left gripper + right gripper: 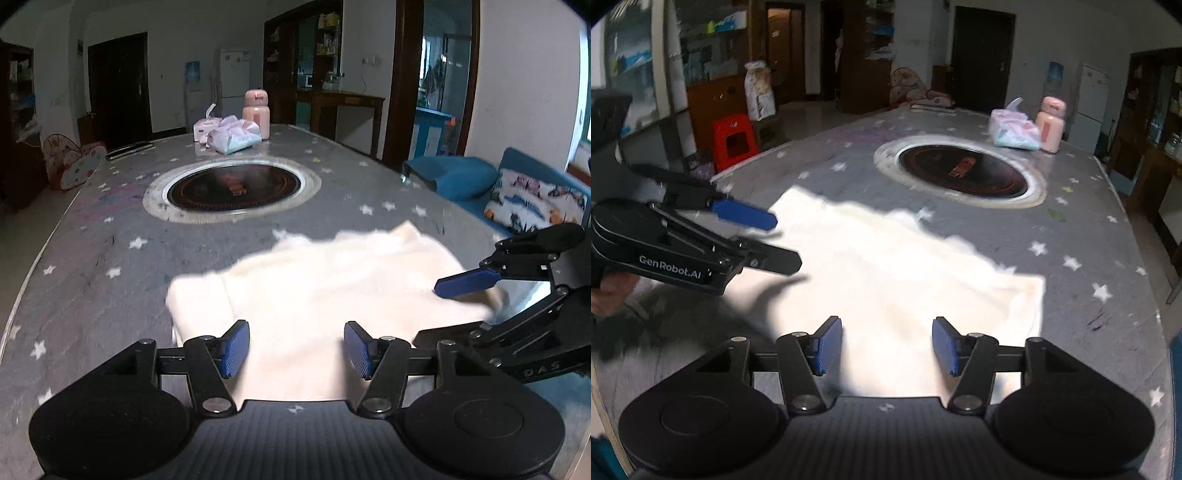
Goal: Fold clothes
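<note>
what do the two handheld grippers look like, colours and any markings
Both are matte black linkage frames with silver pivot bolts, round black housings and ribbed blue finger pads. The left gripper carries white "GenRobot.AI" lettering on its side, seen from the right wrist view. The right gripper shows partial letters "DAS".

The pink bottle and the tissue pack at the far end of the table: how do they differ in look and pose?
The pink bottle stands upright and rigid, with a rounded cap; the tissue pack lies low and flat, soft and crumpled. The bottle is one salmon pink; the pack is pale pink and white with a light blue edge. The bottle is the taller. Both sit close together on the starred grey table, beyond the round black inset.
</note>
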Tool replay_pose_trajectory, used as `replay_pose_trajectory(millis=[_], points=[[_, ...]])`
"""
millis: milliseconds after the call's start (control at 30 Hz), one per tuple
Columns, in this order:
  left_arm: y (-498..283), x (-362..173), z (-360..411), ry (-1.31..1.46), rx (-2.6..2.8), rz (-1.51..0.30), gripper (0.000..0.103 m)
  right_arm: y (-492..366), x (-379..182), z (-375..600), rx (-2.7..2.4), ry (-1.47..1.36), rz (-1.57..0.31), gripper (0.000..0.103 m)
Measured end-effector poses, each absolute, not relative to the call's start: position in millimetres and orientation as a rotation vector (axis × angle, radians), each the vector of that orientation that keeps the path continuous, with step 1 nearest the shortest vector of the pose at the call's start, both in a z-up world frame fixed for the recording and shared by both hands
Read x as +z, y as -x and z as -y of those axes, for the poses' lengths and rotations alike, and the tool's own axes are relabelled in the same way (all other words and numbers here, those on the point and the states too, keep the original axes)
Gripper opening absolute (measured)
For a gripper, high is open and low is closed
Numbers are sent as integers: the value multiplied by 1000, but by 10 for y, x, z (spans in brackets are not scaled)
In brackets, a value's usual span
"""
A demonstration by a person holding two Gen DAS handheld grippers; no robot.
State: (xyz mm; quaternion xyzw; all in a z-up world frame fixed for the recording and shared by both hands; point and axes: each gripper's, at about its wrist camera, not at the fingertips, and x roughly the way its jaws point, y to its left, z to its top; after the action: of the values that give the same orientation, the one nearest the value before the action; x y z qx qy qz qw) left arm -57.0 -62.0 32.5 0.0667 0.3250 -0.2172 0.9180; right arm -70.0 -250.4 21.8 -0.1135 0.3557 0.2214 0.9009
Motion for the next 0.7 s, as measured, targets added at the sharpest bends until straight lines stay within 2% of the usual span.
replay_pose_trajectory(millis=[167, 267, 333, 533, 633, 700], points=[[698, 265, 644, -165, -418, -649, 60, 789, 190, 2459, 445, 255, -713, 57], [711, 318, 583, -133, -394, -636, 60, 799, 266, 2485, 442, 248, -688, 65], [705, 305, 545, -127, -369, -638, 60, 799, 299, 2510, 438, 240, -672, 66], [755, 313, 448, -81, -354, -654, 61, 749, 129, 2564, 439, 223, -730, 70], [790, 415, 386, -48, -345, -635, 67, 775, 197, 2607, 429, 207, -716, 75], [801, 466, 343, -29, -333, -622, 76, 791, 241, 2649, 417, 184, -706, 77]])
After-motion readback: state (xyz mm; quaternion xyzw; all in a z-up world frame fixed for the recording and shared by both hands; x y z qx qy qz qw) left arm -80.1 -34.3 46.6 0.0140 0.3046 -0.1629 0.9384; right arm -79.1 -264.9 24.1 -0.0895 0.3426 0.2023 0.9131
